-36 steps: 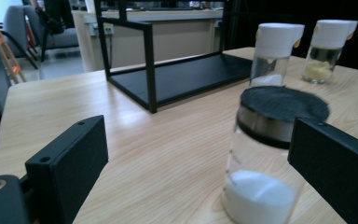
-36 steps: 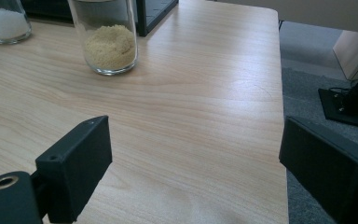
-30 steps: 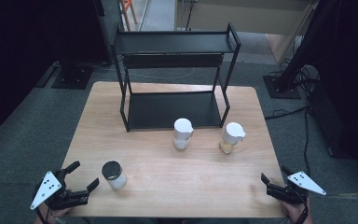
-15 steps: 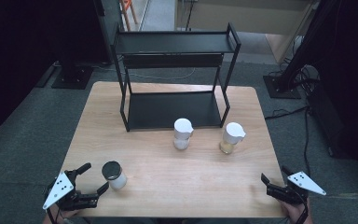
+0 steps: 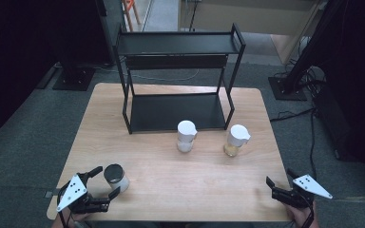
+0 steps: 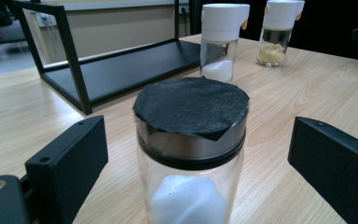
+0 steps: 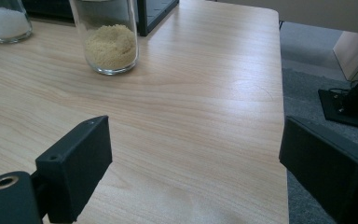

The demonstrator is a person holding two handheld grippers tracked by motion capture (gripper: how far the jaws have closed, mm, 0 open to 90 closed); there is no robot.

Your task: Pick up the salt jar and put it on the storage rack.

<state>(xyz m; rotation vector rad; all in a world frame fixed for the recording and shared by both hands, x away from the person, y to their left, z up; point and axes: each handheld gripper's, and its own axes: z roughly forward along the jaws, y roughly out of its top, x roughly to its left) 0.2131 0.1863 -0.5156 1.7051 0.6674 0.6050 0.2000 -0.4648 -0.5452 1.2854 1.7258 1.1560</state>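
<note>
A glass jar with a black lid (image 5: 114,176) stands near the table's front left corner, with white powder at its bottom (image 6: 191,154). My left gripper (image 5: 109,180) is open, one jaw on each side of this jar and a gap on both sides (image 6: 200,154). My right gripper (image 5: 280,178) stands open at the front right corner over bare wood (image 7: 191,154), nothing between its jaws.
Two white-capped glass jars stand mid-table: one with white powder (image 5: 186,136) (image 6: 219,42), one with yellow grains (image 5: 235,140) (image 7: 107,37). Behind them a black two-level metal rack (image 5: 178,71) occupies the table's back half. The table edge (image 7: 279,93) runs close to the right gripper.
My left gripper has slid rightward along the front edge until its open jaws came around the black-lidded jar. The right gripper and all jars have stayed put.
</note>
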